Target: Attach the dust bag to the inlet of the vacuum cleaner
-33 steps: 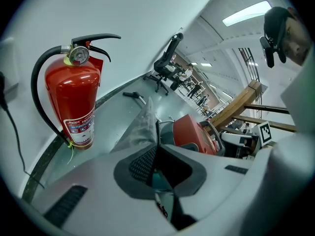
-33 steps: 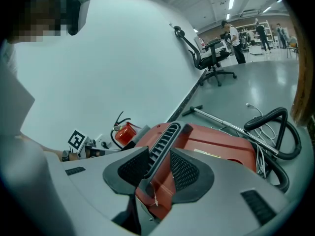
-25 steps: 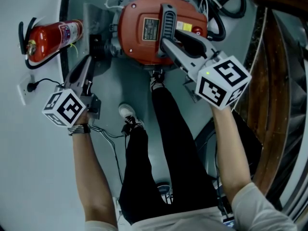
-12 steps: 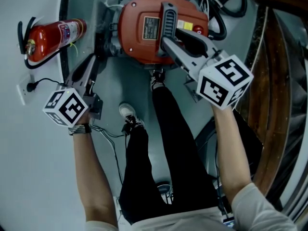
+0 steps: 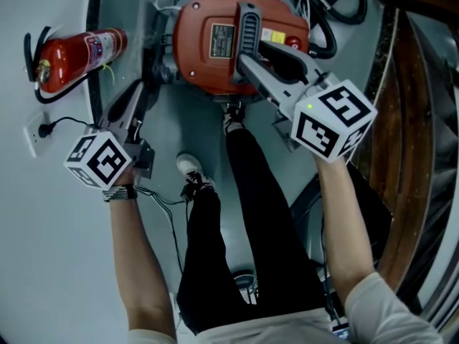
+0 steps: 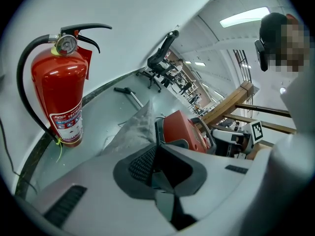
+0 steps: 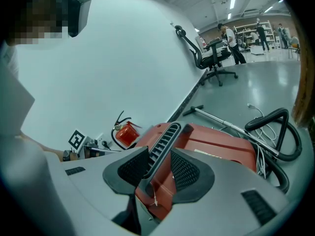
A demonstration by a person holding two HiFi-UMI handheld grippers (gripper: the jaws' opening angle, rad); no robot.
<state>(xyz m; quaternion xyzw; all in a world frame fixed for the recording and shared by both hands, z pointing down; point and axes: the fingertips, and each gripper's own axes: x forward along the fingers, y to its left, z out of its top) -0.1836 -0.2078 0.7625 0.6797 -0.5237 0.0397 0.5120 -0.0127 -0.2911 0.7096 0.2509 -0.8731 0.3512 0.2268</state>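
The red vacuum cleaner (image 5: 211,49) lies on the floor ahead of me, with its black ribbed handle (image 5: 248,24) on top. My right gripper (image 5: 247,59) is shut on that handle (image 7: 162,141), one pad on each side. The grey dust bag (image 5: 150,45) stands against the vacuum's left side. My left gripper (image 5: 140,95) is shut on the bag's near edge. In the left gripper view the bag (image 6: 135,127) rises from the left gripper (image 6: 156,161) toward the vacuum (image 6: 179,129). The inlet itself is hidden behind the bag.
A red fire extinguisher (image 5: 72,52) lies by the wall at left, near a plugged wall socket (image 5: 44,129). A black hose (image 5: 323,20) and metal wand lie beyond the vacuum. A wooden railing (image 5: 405,120) runs along the right. The person's legs (image 5: 244,213) stand below the vacuum.
My left gripper has carried the dust bag right, closer against the vacuum's left side, and the bag now looks narrower. The right gripper stays clamped on the handle.
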